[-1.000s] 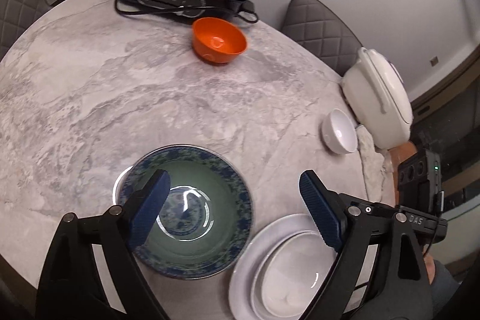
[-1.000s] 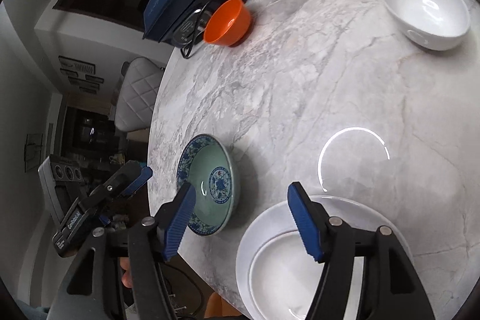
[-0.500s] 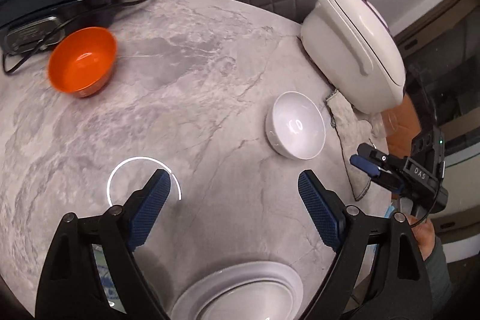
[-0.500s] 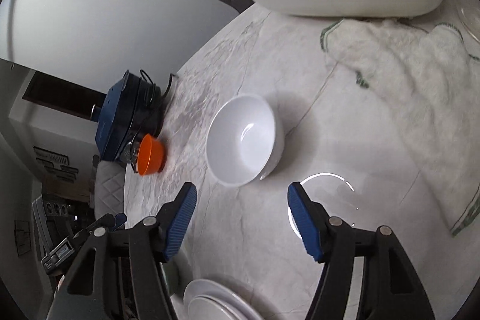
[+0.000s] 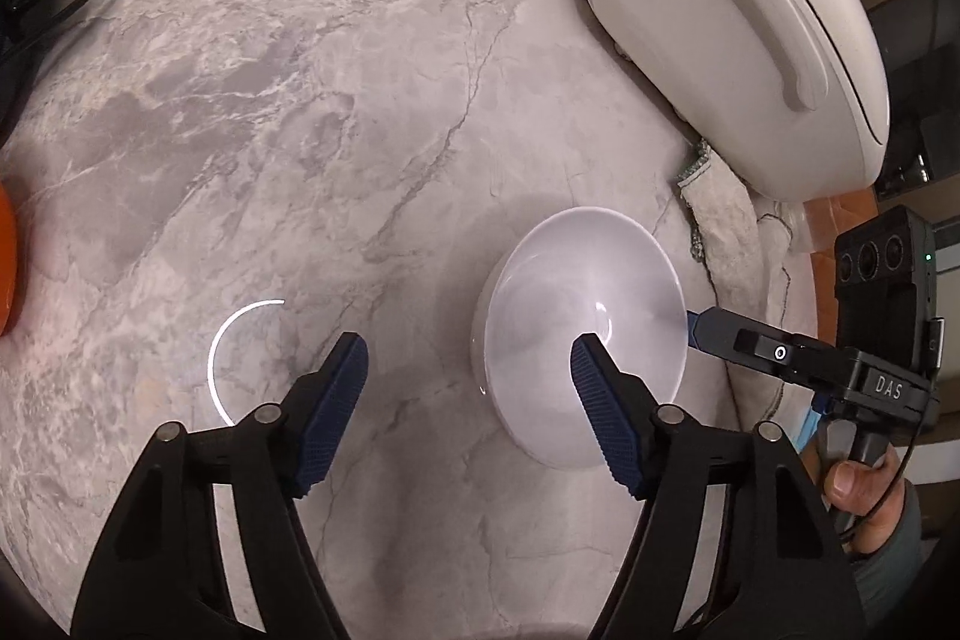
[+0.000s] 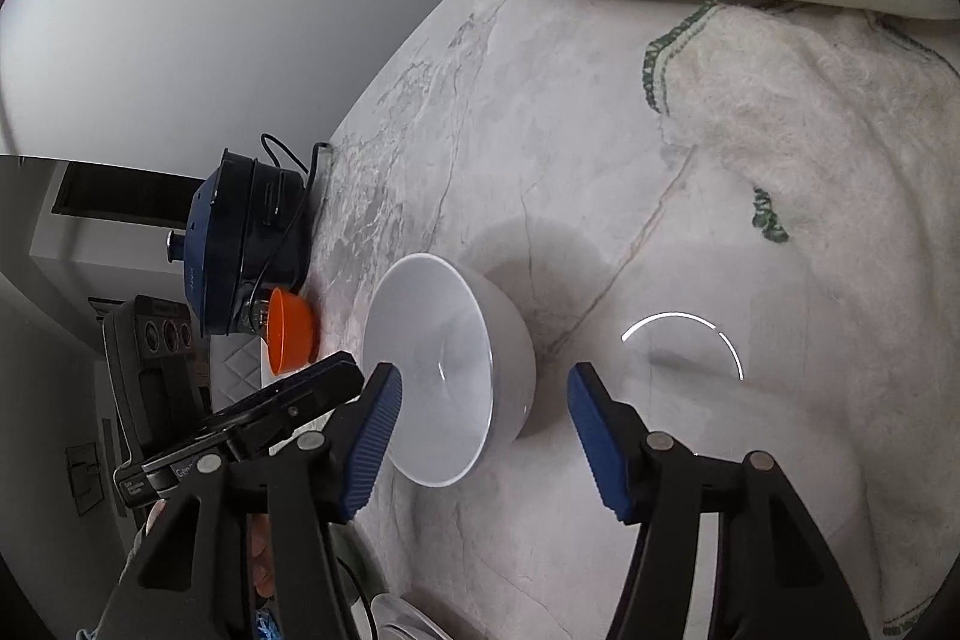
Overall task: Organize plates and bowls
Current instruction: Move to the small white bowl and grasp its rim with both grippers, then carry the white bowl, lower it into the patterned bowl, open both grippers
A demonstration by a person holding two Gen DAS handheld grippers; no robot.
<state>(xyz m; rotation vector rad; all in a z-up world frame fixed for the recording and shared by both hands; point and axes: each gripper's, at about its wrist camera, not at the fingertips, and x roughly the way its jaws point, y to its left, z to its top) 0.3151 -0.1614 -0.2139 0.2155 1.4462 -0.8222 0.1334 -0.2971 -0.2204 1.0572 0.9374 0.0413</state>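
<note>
We hold our left gripper (image 5: 468, 370) over the marble counter (image 5: 300, 130); its jaws have just been closing, one finger (image 5: 606, 421) above the white bowl (image 5: 576, 292). The right gripper (image 5: 693, 328) touches the bowl's rim.

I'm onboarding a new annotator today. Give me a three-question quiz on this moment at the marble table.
1. True or false: the white bowl stands upright on the marble table.
2. Which lies next to the white cooker? A) a folded newspaper B) a white cloth C) a cutting board
3. Fill in: the pads of the left gripper and the right gripper grip ____.

Key: 1 true. 2 B. 3 nothing; both have just been closing, with the bowl's rim between them.
</note>
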